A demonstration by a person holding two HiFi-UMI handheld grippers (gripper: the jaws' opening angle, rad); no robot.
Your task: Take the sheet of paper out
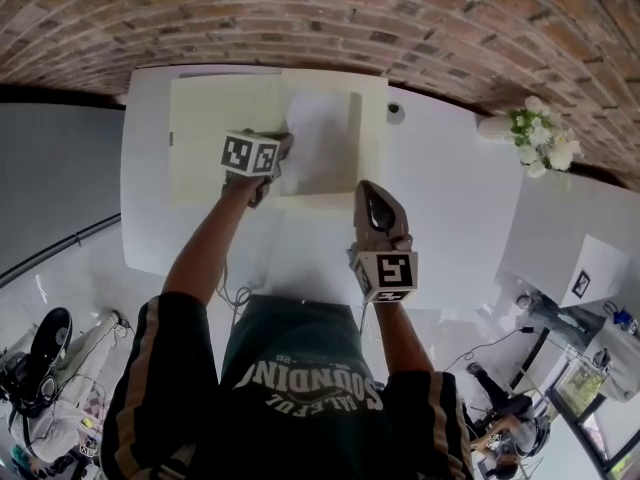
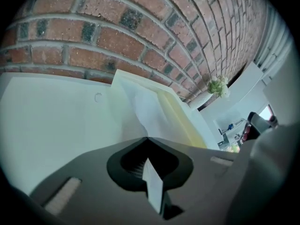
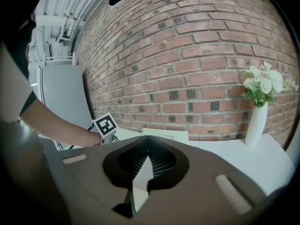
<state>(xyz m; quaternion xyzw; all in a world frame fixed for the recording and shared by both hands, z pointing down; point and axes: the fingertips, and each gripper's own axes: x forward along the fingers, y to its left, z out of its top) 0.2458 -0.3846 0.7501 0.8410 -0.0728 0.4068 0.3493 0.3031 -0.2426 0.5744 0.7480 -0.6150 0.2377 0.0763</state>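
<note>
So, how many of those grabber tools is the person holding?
2. The left gripper is over the cream folder, pinching the sheet of paper; the right gripper hovers nearer the person, shut and empty. None look hidden.

Desk (image 1: pixel 450 218) against brick wall (image 1: pixel 400 28). Folder (image 1: pixel 205 148) lies open at desk's far side, near wall. Sheet of paper (image 1: pixel 322 138) in folder's right half. Left gripper (image 1: pixel 283 148) at sheet's left edge. Right gripper (image 1: pixel 372 190) before folder's right half. Vase (image 1: pixel 520 128) far right, near wall.
</note>
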